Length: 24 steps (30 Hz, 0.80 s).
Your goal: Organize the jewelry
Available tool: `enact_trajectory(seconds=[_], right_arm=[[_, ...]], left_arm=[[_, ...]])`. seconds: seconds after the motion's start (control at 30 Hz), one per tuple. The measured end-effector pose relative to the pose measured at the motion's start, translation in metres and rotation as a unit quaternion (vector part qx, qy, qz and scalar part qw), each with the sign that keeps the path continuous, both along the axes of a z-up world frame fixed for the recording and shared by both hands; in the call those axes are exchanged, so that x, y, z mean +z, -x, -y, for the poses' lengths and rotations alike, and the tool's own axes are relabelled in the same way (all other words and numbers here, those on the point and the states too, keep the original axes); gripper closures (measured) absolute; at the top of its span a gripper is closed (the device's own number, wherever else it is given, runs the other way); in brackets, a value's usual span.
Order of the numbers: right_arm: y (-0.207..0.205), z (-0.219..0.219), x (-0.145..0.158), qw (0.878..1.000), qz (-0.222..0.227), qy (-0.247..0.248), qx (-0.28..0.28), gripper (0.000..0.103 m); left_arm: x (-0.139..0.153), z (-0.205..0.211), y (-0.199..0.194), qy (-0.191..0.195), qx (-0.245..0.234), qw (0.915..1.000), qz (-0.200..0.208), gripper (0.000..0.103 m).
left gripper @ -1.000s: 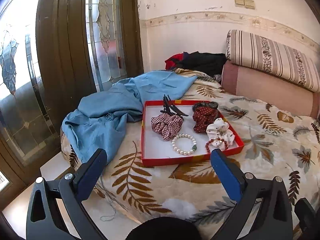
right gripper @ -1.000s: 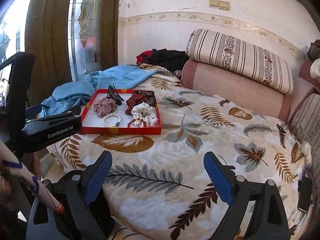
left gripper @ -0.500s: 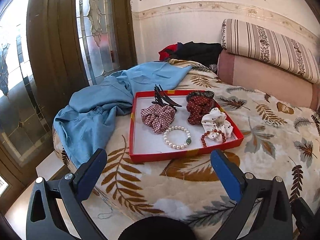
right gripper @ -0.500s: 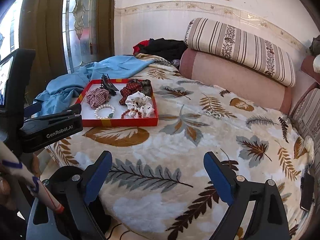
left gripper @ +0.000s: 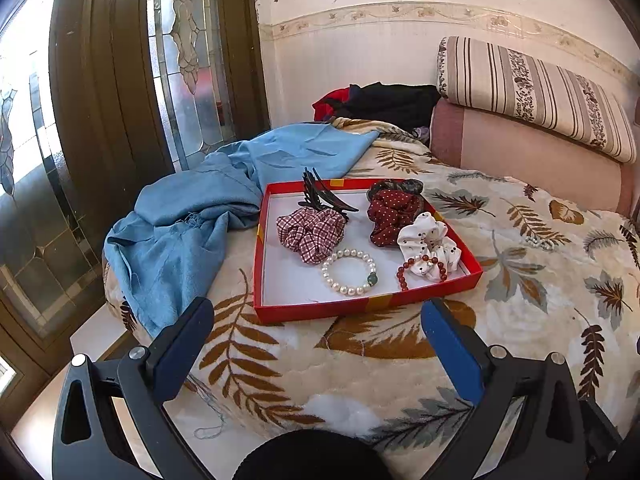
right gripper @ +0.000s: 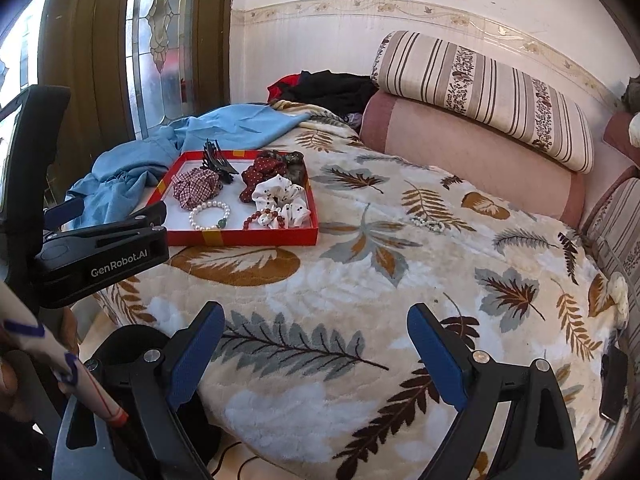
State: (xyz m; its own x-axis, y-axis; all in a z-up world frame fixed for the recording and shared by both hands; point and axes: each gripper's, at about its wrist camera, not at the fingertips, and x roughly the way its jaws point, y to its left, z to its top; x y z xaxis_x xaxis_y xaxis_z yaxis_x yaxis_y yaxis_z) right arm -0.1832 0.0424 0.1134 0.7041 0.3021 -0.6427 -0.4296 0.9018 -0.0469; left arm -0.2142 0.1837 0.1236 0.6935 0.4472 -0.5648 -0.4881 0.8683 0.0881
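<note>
A red tray (left gripper: 280,312) with a white floor lies on the leaf-patterned bed; it also shows in the right wrist view (right gripper: 240,237). In it are a pearl bracelet (left gripper: 349,272), a red bead bracelet (left gripper: 421,271), a plaid scrunchie (left gripper: 311,230), a dark red dotted scrunchie (left gripper: 394,212), a white scrunchie (left gripper: 428,236) and a black hair claw (left gripper: 320,196). A loose pearl bracelet (right gripper: 429,223) lies on the blanket right of the tray. My left gripper (left gripper: 316,344) is open and empty, just short of the tray's near edge. My right gripper (right gripper: 314,340) is open and empty over the blanket.
A blue cloth (left gripper: 192,216) is bunched left of the tray at the bed's edge. Dark and red clothes (left gripper: 384,104) lie at the back. A striped pillow (left gripper: 536,92) rests on a pink bolster (left gripper: 532,160). A glass door (left gripper: 92,120) stands left. A dark phone (right gripper: 612,384) lies far right.
Both grippers have moved closer to the bed, so the tray looks larger and nearer. Both stay open. Nothing in the tray has moved.
</note>
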Motion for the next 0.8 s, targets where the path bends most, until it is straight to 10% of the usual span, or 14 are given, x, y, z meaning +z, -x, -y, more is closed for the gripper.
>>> enact_trajectory(seconds=[0.8], right_arm=[[0.005,-0.010,-0.007,1.000,-0.009,0.018,0.007,0.008]], left_arm=[[-0.008,-0.015,0.002,0.019,0.012,0.9997,-0.007,0.000]])
